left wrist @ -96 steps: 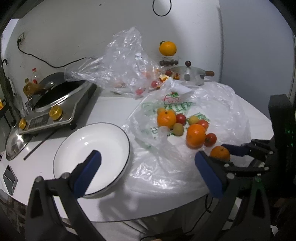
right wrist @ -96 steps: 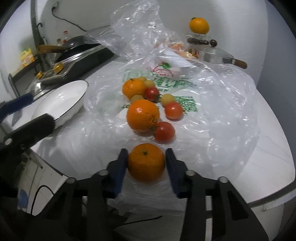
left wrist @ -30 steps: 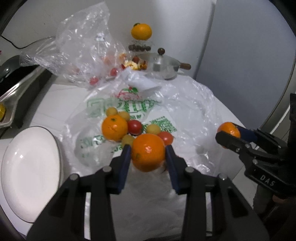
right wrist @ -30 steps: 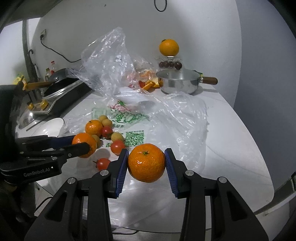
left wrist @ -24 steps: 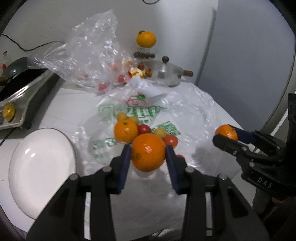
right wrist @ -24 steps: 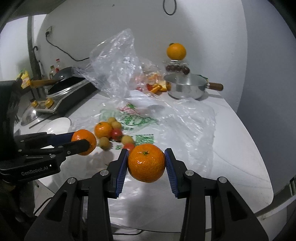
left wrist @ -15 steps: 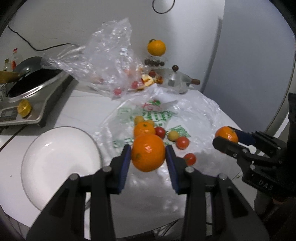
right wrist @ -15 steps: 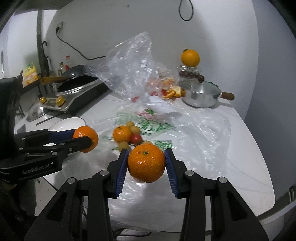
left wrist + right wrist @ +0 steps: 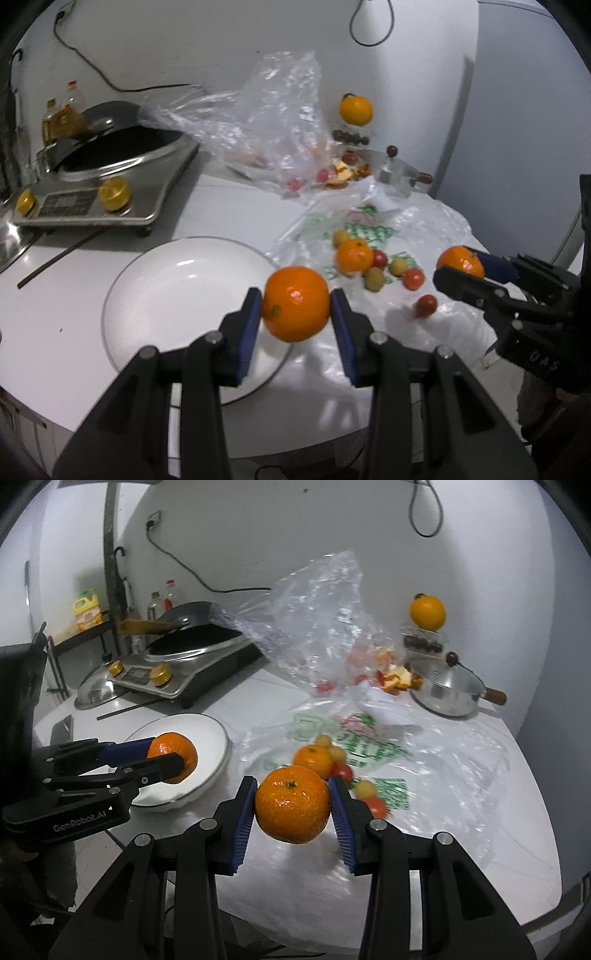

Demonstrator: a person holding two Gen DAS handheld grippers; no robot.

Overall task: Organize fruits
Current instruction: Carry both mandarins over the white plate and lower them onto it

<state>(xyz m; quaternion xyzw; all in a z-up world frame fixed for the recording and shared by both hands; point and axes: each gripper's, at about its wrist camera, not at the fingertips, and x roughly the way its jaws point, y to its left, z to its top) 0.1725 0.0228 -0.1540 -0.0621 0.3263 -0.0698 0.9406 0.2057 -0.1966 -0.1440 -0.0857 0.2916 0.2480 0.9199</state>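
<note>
Oranges (image 9: pixel 296 303) (image 9: pixel 292 805) clamped in both grippers (image 9: pixel 295 314) (image 9: pixel 293 808).

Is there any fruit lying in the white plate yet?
No. The white plate shows only a bare surface, while the left gripper holds its orange above the plate's near rim.

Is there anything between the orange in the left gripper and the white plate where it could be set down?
Nothing visible: the orange in the left gripper hangs over the plate's near rim, and the plate is bare.
</note>
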